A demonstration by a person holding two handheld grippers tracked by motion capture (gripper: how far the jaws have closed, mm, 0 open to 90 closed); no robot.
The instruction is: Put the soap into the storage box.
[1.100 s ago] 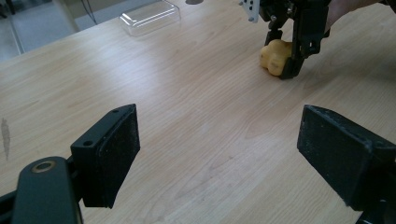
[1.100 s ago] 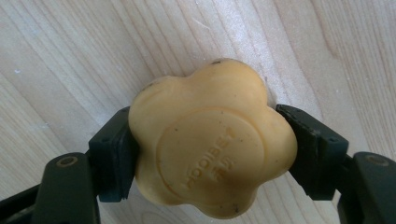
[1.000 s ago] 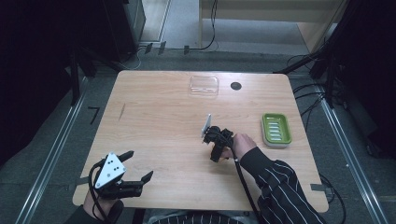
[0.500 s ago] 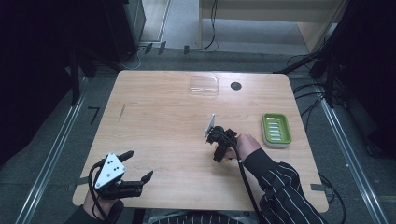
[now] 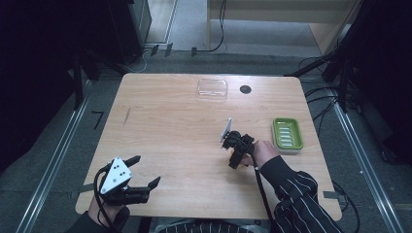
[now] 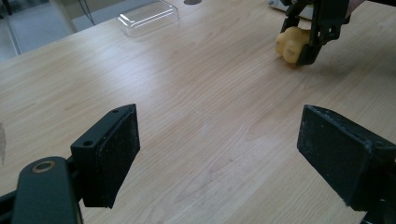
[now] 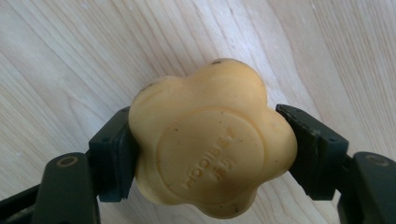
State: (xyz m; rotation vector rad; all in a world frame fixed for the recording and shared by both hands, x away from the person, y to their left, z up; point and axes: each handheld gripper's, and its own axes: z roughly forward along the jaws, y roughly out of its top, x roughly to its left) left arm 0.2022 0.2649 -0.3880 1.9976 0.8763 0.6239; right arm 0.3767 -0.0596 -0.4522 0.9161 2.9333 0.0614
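Note:
A yellow flower-shaped soap bar (image 7: 210, 140) with a stamped round mark sits between the pads of my right gripper (image 7: 205, 149), which is shut on it from both sides. From above, the right gripper (image 5: 236, 149) points down at the table right of centre, and the soap is hidden under it. In the left gripper view the soap (image 6: 292, 43) hangs low over the wood in those jaws; I cannot tell whether it touches. My left gripper (image 5: 144, 171) rests at the front left, open and holding nothing (image 6: 219, 149).
A green ribbed soap dish (image 5: 286, 133) stands to the right of the right hand. A clear plastic lid (image 5: 212, 89) and a small black disc (image 5: 245, 89) lie near the far edge. The table (image 5: 165, 126) is bare light wood between the two grippers.
My right gripper has drifted slightly to the right with the soap still in its jaws. The left gripper has stayed where it was.

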